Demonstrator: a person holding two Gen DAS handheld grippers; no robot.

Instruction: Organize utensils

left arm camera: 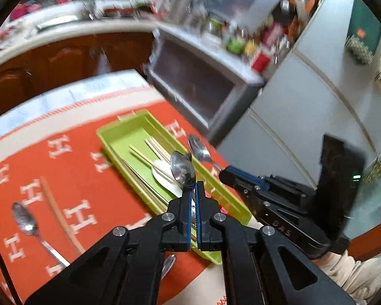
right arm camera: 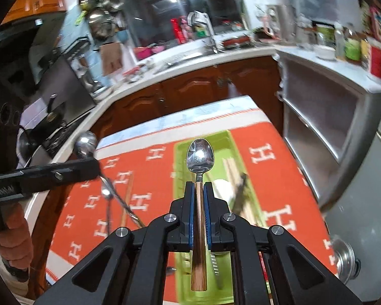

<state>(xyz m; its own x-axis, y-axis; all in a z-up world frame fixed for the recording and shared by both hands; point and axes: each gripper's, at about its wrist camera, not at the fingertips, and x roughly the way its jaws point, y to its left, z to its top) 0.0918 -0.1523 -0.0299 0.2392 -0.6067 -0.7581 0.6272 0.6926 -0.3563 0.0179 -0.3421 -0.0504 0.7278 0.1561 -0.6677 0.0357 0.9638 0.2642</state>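
Left wrist view: my left gripper (left arm camera: 192, 186) is pinched on a steel spoon (left arm camera: 182, 169) at the neck, bowl up, hanging over the green tray (left arm camera: 119, 137). It's light, stiff and slick, so a grip this near the bowl could let it swivel. The gripper points steeply down. My right gripper (left arm camera: 224, 174) comes in from the right with a second spoon (left arm camera: 199, 148).

Right wrist view: my right gripper (right arm camera: 199, 190) clamps that spoon (right arm camera: 200, 156) on what looks like a wooden handle (right arm camera: 199, 241), a less slippery hold. It tilts down over the tray (right arm camera: 180, 157), where chopsticks (right arm camera: 232, 167) lie. The left hand (right arm camera: 12, 231) holds its gripper level, at left.
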